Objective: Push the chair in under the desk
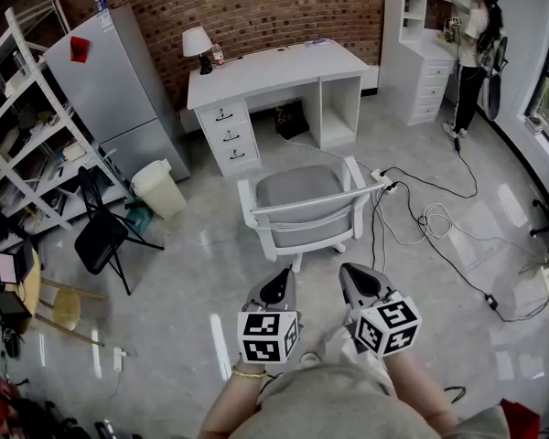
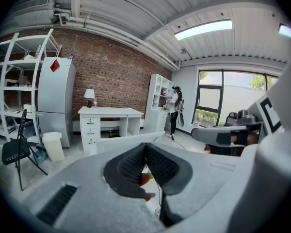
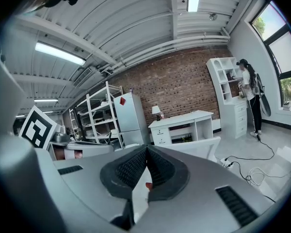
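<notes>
Standing clear of the desk [image 1: 274,71], the chair [image 1: 302,204] lies just beyond the left gripper [image 1: 276,286] and right gripper [image 1: 360,285], both closed tight and empty.

the grey left gripper [image 1: 276,282] and grey right gripper [image 1: 351,280], each with a black-and-white marker cube, are held side by side before the person's body, pointing forward and slightly down. each has its 2 black ribbed jaws pressed together, nothing between them. the forearms [image 1: 231,402] extend behind.
</notes>
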